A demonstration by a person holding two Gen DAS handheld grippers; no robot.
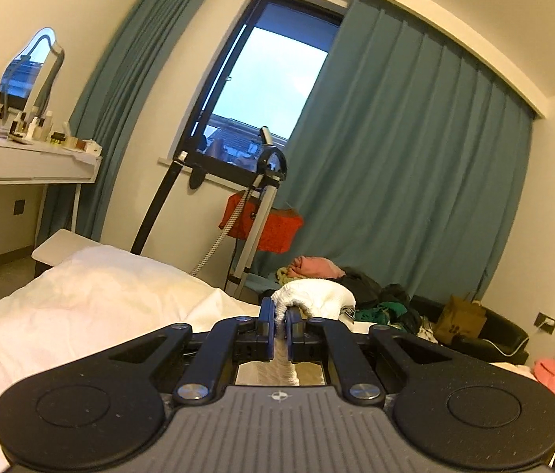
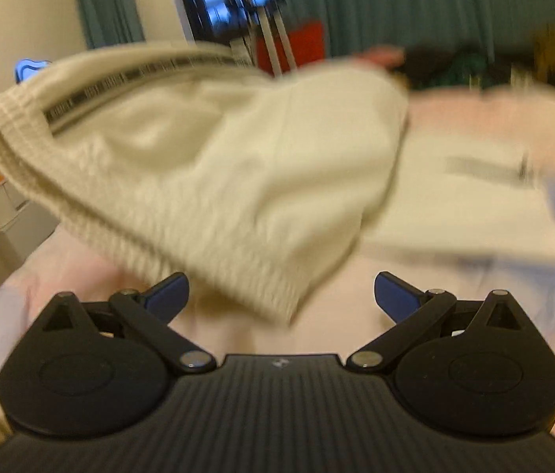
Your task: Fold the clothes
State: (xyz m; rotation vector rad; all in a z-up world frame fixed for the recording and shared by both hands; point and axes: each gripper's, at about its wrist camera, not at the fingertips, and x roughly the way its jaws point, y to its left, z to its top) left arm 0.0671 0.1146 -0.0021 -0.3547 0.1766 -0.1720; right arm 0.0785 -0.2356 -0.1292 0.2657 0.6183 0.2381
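Cream ribbed knit garment (image 2: 214, 165) with a dark printed band hangs lifted over the white bed (image 1: 80, 315), pinched between the clamped blue pads of the left gripper (image 1: 280, 317). Only the right wrist view shows its full spread and the right gripper (image 2: 281, 295), jaws wide apart, empty.

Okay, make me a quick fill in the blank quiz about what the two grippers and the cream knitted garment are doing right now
1. The left gripper is ____ on the cream knitted garment.
2. The right gripper has its jaws ____, with nothing between them.
3. The curtains beside the window are ____ in colour.
4. The garment hangs above the ____.

Missing words: shut; open; teal; bed
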